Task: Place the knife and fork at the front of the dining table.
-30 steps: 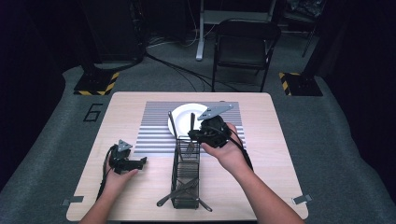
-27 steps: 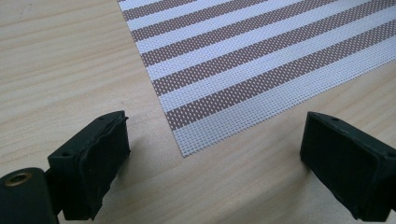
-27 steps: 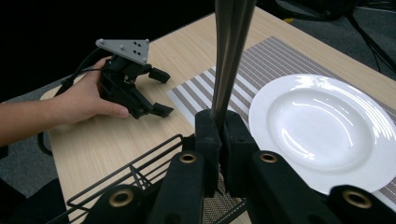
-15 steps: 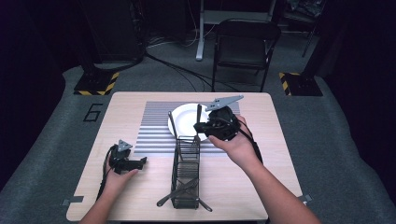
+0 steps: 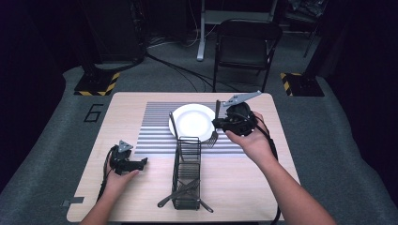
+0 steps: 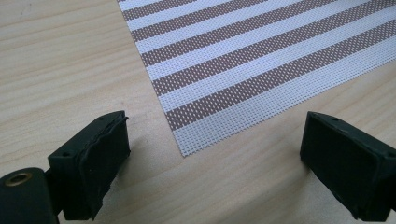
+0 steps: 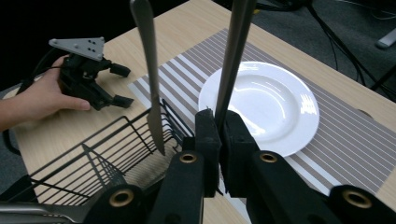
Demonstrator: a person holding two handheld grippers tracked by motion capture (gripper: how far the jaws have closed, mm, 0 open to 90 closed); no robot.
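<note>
Fork (image 5: 215, 127): hanging upright from the right gripper, prongs down, just above the striped mat beside the plate's right rim; in the right gripper view its handle (image 7: 232, 56) is rising straight up out of the pinched jaws.

Right gripper (image 5: 218, 123): clamping tight on the fork, jaws pressed together on the metal handle; a hand (image 5: 251, 140) is carrying it over the far right part of the table, above the mat's right half.

Left gripper (image 5: 143, 161): resting low over the bare wood near the table's left edge, towards the near side, jaws spread wide with nothing between them; in the left gripper view the mat's near left corner (image 6: 184, 151) is lying between the two pads.

Left hand (image 5: 117, 177): gripping the left gripper from behind, wrist coming in from the near edge.

Plate (image 5: 192, 121): white, sitting on the striped mat towards the far middle of the table, empty.

Mat (image 5: 155, 126): striped, lying flat across the far middle of the table.

Wire basket (image 5: 187, 173): black, standing lengthwise from the mat's near edge to the table's near edge, at the middle.

Knife (image 7: 150, 70): standing upright in the basket's far end, blade tip down, seen in the right gripper view just left of the fork's handle and apart from it.

Other cutlery (image 5: 177, 192): lying slanted in the basket's near end, tips sticking out through the wires.
</note>
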